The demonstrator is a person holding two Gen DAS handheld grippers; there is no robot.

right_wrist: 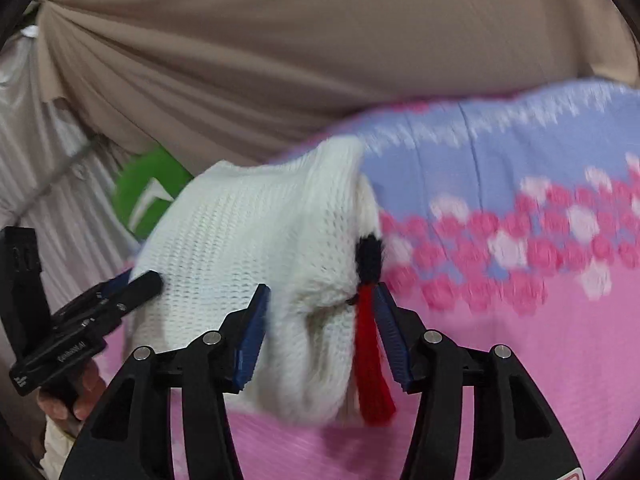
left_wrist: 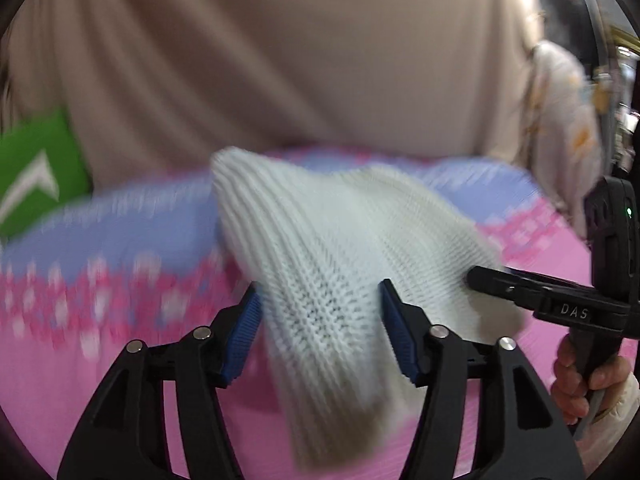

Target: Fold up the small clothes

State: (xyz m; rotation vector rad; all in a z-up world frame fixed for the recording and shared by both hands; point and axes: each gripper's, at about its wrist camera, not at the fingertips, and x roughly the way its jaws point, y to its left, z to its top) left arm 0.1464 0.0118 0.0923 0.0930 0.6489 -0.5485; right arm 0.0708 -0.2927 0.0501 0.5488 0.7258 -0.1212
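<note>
Pink-and-lilac knit blanket (left_wrist: 120, 240) covers the surface before beige drapes (left_wrist: 260, 60).

Pink knit blanket (left_wrist: 120, 392) covering the surface

A lilac band with pink and white flowers is running across it; the white knit garment (left_wrist: 320, 264) is draping over its middle.

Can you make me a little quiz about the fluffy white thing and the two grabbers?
1. True or false: a red tassel hangs from the white knit piece next to the right gripper.
2. What sits between the left gripper pads? A: green card. B: white knit piece. C: nothing.
3. Fill in: the blanket underneath is mostly ____ near the grippers.

Key: 1 true; 2 B; 3 pink.
</note>
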